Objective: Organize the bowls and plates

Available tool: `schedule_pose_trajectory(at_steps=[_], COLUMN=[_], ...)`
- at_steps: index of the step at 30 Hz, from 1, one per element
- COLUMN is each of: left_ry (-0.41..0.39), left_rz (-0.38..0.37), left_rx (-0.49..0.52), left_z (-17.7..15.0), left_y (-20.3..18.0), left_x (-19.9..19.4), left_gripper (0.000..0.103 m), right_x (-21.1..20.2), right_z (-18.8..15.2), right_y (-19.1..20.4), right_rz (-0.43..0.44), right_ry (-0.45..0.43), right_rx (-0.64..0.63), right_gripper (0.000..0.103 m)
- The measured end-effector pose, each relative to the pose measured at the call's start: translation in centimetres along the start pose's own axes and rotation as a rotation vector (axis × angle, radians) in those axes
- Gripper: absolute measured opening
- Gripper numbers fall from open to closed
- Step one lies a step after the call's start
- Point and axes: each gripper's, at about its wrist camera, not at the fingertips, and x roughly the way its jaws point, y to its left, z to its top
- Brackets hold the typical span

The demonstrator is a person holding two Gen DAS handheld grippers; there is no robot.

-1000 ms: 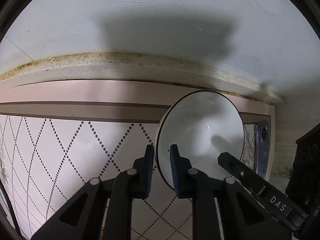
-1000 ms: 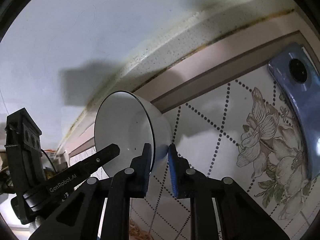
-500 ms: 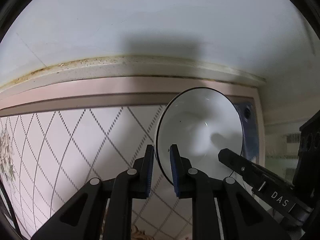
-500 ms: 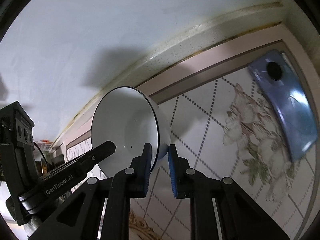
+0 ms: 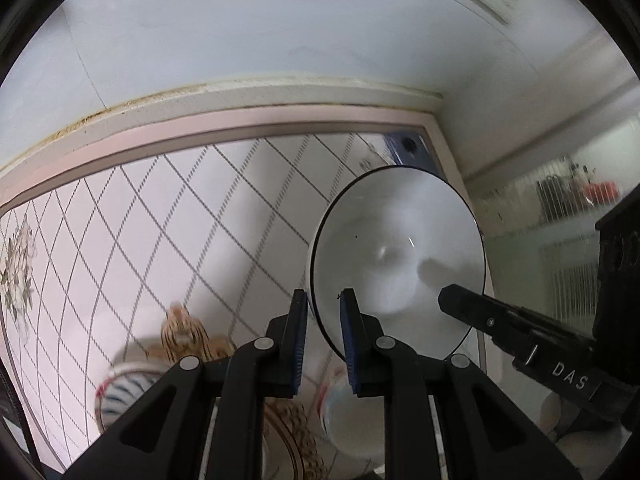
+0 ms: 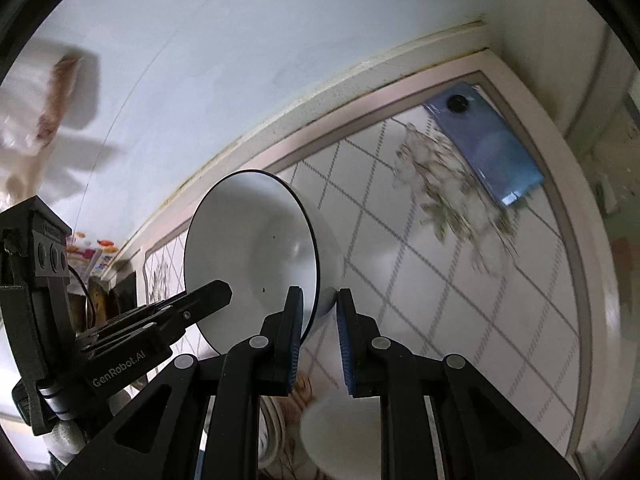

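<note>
A white bowl with a thin dark rim point(image 5: 396, 264) is held on edge above the table by both grippers. My left gripper point(image 5: 323, 336) is shut on its lower rim, one pad inside and one outside. My right gripper point(image 6: 318, 336) is shut on the opposite side of the rim; the bowl also shows in the right wrist view point(image 6: 256, 256). Each gripper shows in the other's view, the right one point(image 5: 520, 332) and the left one point(image 6: 132, 332). Below lie a striped bowl point(image 5: 120, 392), a white bowl point(image 5: 352, 416) and a gold-edged plate point(image 5: 296, 436).
The table has a white diamond-patterned cloth point(image 5: 160, 216) with a pink border, set against a white wall. A blue phone point(image 6: 484, 140) lies near the table's far corner. A tiger figure point(image 5: 184, 332) stands by the dishes. A white bowl point(image 6: 340, 436) lies below the right gripper.
Both grippers have tilted down and pulled back with the bowl between them. More of the table and the dishes below have come into view. The grip is unchanged.
</note>
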Motion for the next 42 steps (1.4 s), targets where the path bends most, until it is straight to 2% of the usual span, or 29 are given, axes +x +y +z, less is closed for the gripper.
schedule_pose_trajectory(at_steps=[8,16,27,35,42], left_ry=[0.062,0.126,0.131,0.164,0.148], left_rz=[-0.002,0.018,0.068,0.084,0.112], left_rx=[0.056,0.081,0.109,0.118,0.12], left_z=[-6.3,-9.5,-10.5,-11.3,-11.2], left_y=[-2.1,-2.9,-3.6,-3.6,-3.8], left_x=[-0.1,1.8,2.7,4.2,4.4], left_gripper=[0.014,0.014,0.014,0.014,0.014], right_x=[-3.5,-2.4,-1.1,-0.6,0.3], right_z=[-6.6,-11.5,-12.8,-13.3,-13.5], right_y=[-2.4,-5.4,-6.6,-7.2,-7.5], right_rz=[-0.009,-0.021,-0.039,-0.045,-0.043], right_ry=[0.011,0.077,0.126,0.152,0.165], right_rx=[0.004,0.047,0.045,0.045,0.035], right_gripper=[0.018,0.018,0.018,0.018,0.018])
